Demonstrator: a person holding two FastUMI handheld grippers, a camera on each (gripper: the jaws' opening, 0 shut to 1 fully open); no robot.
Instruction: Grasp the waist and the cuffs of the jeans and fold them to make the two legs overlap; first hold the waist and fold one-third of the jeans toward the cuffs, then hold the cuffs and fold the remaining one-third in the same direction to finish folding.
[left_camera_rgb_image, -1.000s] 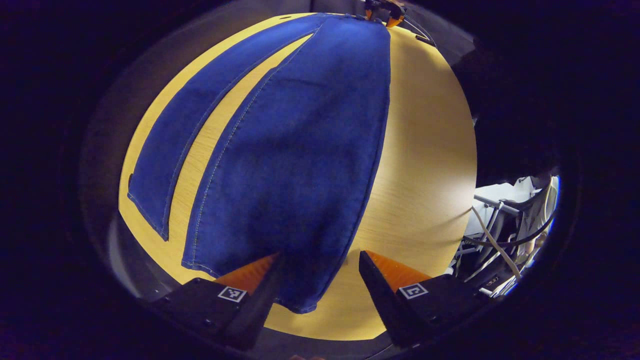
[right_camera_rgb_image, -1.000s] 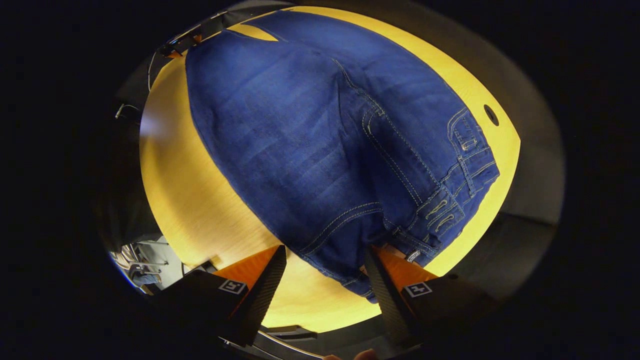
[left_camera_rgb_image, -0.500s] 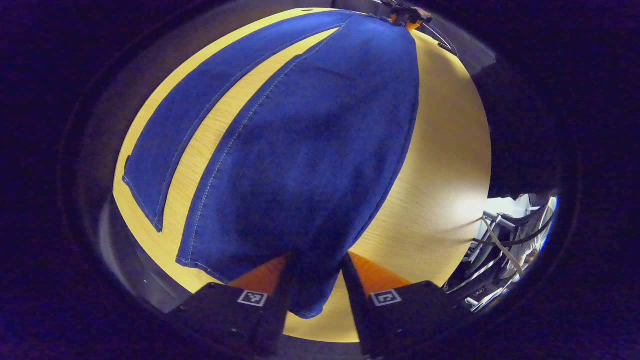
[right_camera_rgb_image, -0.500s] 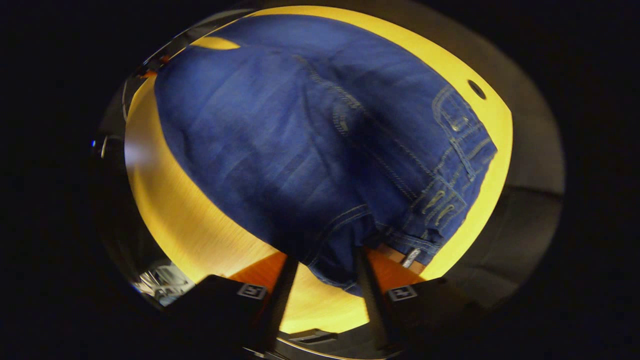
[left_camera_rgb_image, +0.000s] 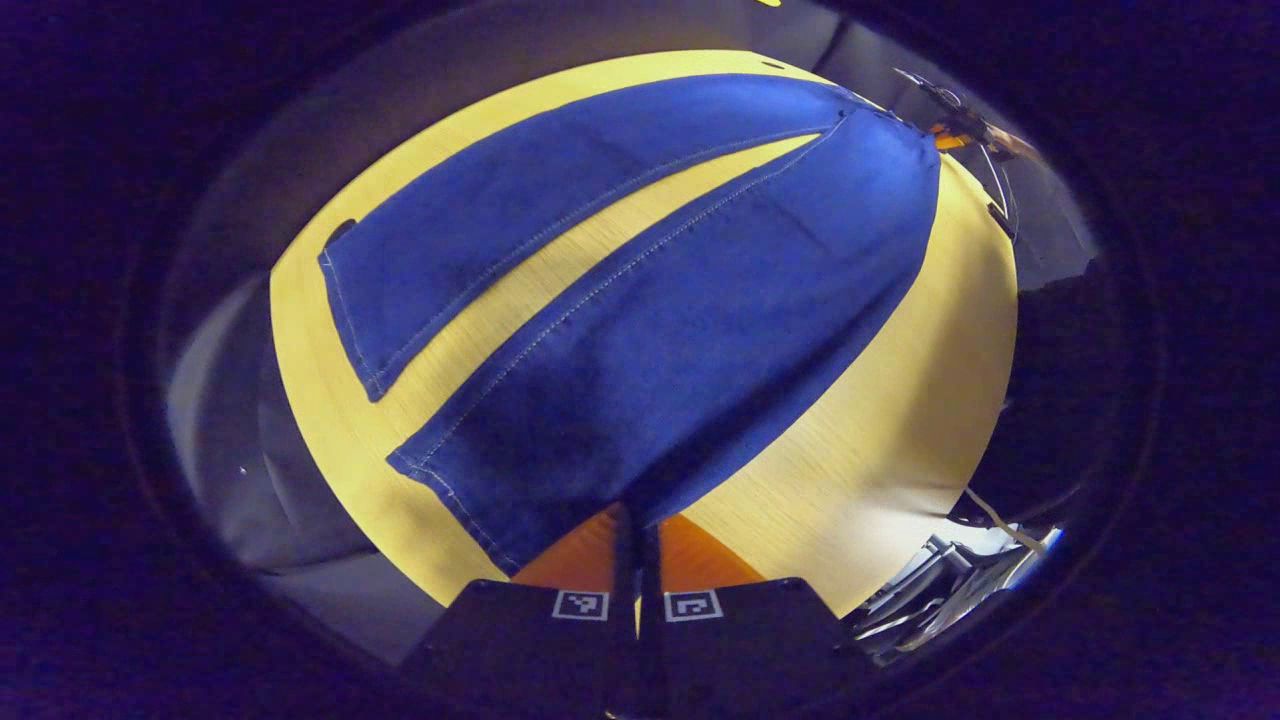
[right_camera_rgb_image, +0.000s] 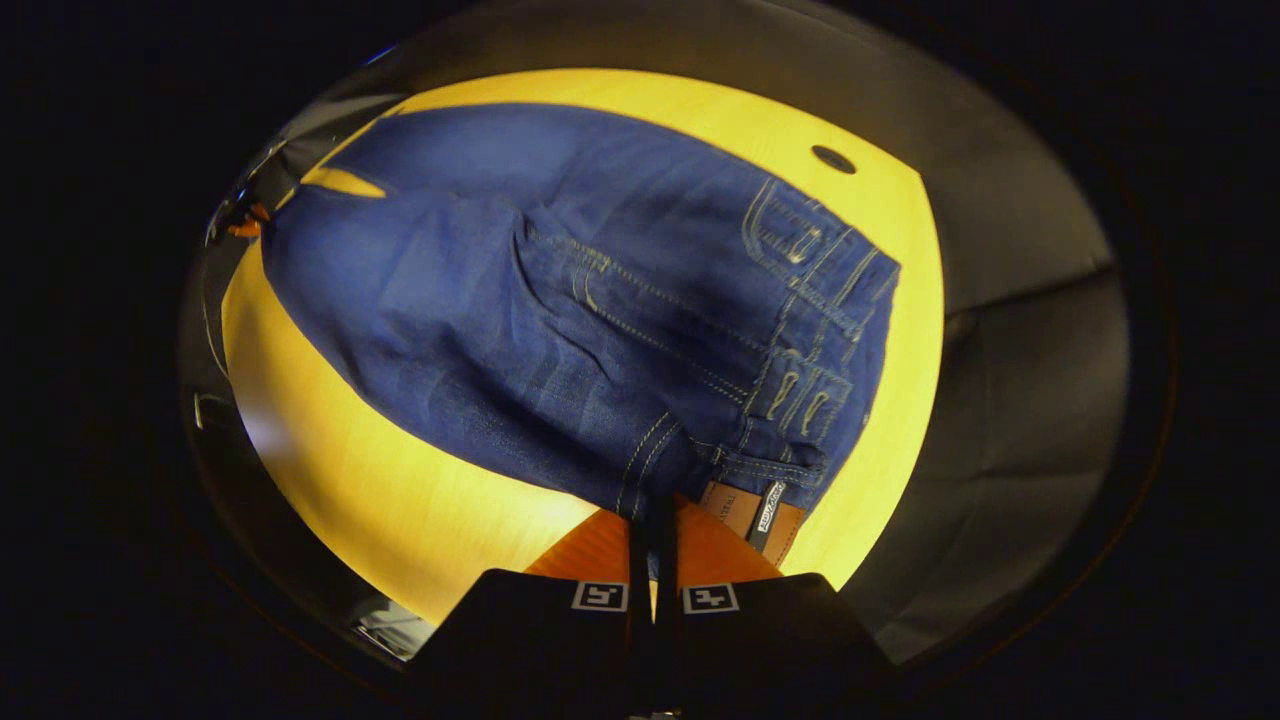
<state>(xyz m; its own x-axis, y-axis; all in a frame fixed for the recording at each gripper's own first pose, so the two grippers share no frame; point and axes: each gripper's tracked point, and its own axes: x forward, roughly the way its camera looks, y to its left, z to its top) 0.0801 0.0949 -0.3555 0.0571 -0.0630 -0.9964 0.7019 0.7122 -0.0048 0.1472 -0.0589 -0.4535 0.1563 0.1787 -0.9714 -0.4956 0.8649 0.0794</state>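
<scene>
The jeans (left_camera_rgb_image: 660, 330) are lying spread on the table (left_camera_rgb_image: 880, 440), their two legs fanning apart with a wedge of bare tabletop between them. In the left gripper view, the left gripper (left_camera_rgb_image: 637, 540) is pinching the near corner of the nearer leg's cuff (left_camera_rgb_image: 500, 500), its two fingers pressed together on the denim, and that leg is rising slightly toward the grip. The farther leg (left_camera_rgb_image: 520, 220) is lying flat to the left, its cuff (left_camera_rgb_image: 345, 310) close to the table's left edge. At the far end of this view, the right gripper (left_camera_rgb_image: 950, 135) is sitting at the waist. In the right gripper view, the right gripper (right_camera_rgb_image: 655, 545) is clenching the near corner of the waist (right_camera_rgb_image: 790, 400), just left of a leather patch (right_camera_rgb_image: 752, 510) on the waistband, with the fabric bunching into creases above it. A small dark hole (right_camera_rgb_image: 833, 158) is showing in the table's far right part.
</scene>
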